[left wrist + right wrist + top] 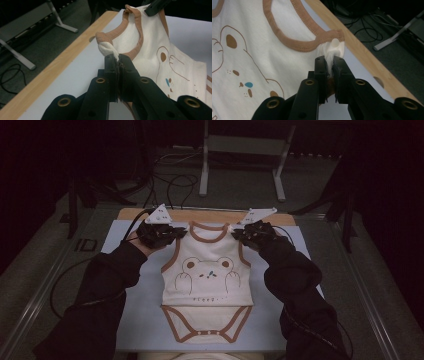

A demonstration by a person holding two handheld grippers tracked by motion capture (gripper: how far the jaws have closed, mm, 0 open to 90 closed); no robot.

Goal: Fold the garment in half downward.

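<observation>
Nearest the person, the snap-fastened crotch flap of the baby bodysuit [207, 277] lies flat on the pale mat [130, 320], its brown-trimmed lower edge toward the table's near side. Farther up, the cream front with the printed bear [207, 270] rises off the mat, stretched between the two hands. The left gripper [177, 232] is clenched on the garment's left shoulder strap: in the left gripper view its black jaws meet on a bunched knot of white cloth, with the brown trim looping just above. The right gripper [237, 234] is likewise clamped on the other shoulder strap; the right gripper view shows white fabric pinched between its jaws, just under the brown armhole binding. The neckline [207, 227] hangs between the two grippers. Beyond them runs the table's wooden edge [210, 215], then dark floor with cables [172, 182] and a metal stand [242, 145].
</observation>
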